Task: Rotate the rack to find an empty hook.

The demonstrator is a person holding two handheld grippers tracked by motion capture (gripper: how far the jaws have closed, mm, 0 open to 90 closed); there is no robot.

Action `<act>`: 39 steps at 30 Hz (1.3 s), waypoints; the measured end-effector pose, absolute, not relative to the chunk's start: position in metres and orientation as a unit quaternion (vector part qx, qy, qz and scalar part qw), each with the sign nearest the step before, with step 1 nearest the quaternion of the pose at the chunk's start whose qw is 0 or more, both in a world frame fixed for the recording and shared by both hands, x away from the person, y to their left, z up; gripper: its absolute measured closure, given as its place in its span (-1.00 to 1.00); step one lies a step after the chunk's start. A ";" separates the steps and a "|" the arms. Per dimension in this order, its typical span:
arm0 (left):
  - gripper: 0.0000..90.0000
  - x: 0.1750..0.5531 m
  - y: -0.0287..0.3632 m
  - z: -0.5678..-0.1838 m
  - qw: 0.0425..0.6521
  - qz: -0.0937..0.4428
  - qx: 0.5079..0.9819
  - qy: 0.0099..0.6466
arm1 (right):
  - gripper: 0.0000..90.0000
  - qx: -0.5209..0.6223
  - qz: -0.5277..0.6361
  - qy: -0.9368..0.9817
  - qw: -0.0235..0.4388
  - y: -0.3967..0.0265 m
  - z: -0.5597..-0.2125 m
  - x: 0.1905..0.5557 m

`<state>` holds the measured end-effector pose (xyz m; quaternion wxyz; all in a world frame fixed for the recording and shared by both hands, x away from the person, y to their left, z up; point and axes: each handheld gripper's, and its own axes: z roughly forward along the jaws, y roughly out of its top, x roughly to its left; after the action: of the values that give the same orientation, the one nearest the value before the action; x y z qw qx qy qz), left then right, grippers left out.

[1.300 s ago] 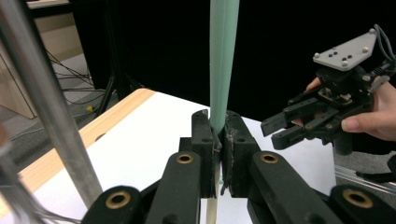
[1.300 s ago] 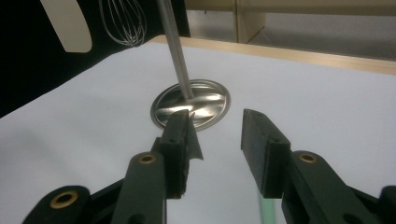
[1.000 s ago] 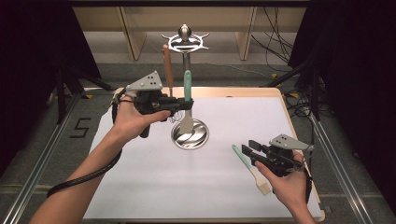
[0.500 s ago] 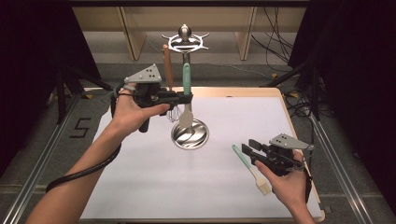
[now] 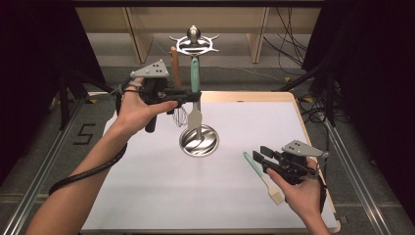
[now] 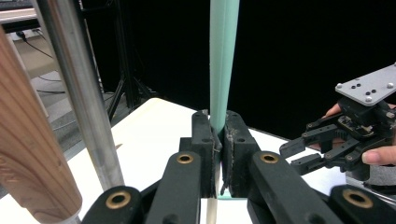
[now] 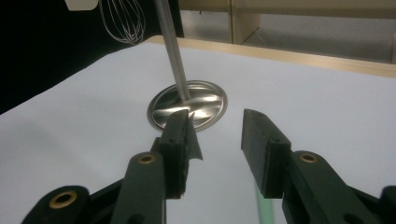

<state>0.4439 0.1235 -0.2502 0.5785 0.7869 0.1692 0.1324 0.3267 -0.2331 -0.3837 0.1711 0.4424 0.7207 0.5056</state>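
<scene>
white table (image 5: 147, 196) bearing steel utensil stand (image 5: 198, 139), round base sitting near middle, pole rising to hook ring. left gripper (image 5: 195, 96) clamping shut on mint-handled spatula (image 5: 194, 88), spatula hanging upright beside pole, pale blade just above base. right gripper (image 5: 259, 156) resting low at table's right, jaws standing open, gripping nothing. mint-handled brush (image 5: 262, 171) lying flat just beside it.

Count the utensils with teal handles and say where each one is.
2. One spatula hangs on the rack, clamped by the left hand-held gripper. One brush lies on the table beside the right hand-held gripper. Others may be hidden.
</scene>
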 end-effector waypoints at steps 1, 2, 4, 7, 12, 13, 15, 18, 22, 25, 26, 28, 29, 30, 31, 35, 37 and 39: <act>0.87 0.444 0.123 -0.250 0.578 0.130 0.787 0.174 | 0.39 0.442 0.505 0.721 0.171 -0.233 -0.384 0.327; 0.87 0.444 0.123 -0.250 0.579 0.127 0.785 0.178 | 0.39 0.419 0.518 0.725 0.174 -0.236 -0.385 0.330; 0.88 0.448 0.124 -0.249 0.580 0.133 0.786 0.166 | 0.39 0.430 0.507 0.723 0.187 -0.236 -0.382 0.328; 0.87 0.448 0.124 -0.248 0.578 0.134 0.788 0.163 | 0.39 0.421 0.513 0.723 0.193 -0.237 -0.382 0.330; 0.87 0.448 0.123 -0.251 0.580 0.123 0.786 0.178 | 0.39 0.430 0.511 0.722 0.182 -0.235 -0.382 0.328; 0.87 0.449 0.124 -0.252 0.580 0.123 0.786 0.176 | 0.39 0.430 0.511 0.720 0.187 -0.234 -0.383 0.329; 0.88 0.450 0.125 -0.253 0.580 0.121 0.786 0.178 | 0.39 0.424 0.509 0.726 0.185 -0.234 -0.383 0.329; 0.87 0.452 0.125 -0.254 0.583 0.120 0.785 0.171 | 0.39 0.438 0.512 0.719 0.170 -0.231 -0.383 0.327; 0.87 0.446 0.122 -0.255 0.588 0.084 0.775 0.215 | 0.39 0.430 0.506 0.725 0.182 -0.232 -0.383 0.329; 0.87 0.448 0.123 -0.255 0.588 0.081 0.775 0.217 | 0.39 0.439 0.505 0.723 0.173 -0.231 -0.383 0.328; 0.87 0.450 0.124 -0.256 0.586 0.078 0.776 0.219 | 0.39 0.438 0.505 0.723 0.174 -0.231 -0.383 0.328; 0.87 0.451 0.124 -0.256 0.587 0.076 0.774 0.225 | 0.39 0.428 0.505 0.726 0.183 -0.232 -0.383 0.329; 0.87 0.452 0.124 -0.256 0.587 0.076 0.774 0.226 | 0.39 0.428 0.505 0.726 0.183 -0.232 -0.383 0.329; 0.87 0.453 0.124 -0.257 0.588 0.074 0.772 0.229 | 0.39 0.436 0.504 0.725 0.176 -0.231 -0.384 0.328; 0.87 0.453 0.124 -0.257 0.588 0.072 0.772 0.230 | 0.39 0.437 0.510 0.721 0.171 -0.230 -0.384 0.328; 0.87 0.454 0.121 -0.258 0.589 0.073 0.769 0.237 | 0.39 0.431 0.510 0.723 0.179 -0.230 -0.386 0.329; 0.85 0.453 0.121 -0.258 0.589 0.079 0.768 0.240 | 0.38 0.435 0.509 0.721 0.178 -0.230 -0.386 0.329; 0.79 0.452 0.121 -0.259 0.588 0.082 0.766 0.246 | 0.38 0.433 0.509 0.723 0.178 -0.231 -0.386 0.329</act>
<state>0.4518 0.1213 -0.2594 0.5884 0.7657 0.2464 0.0823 0.3290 -0.2306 -0.3858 0.1784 0.4326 0.7226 0.5087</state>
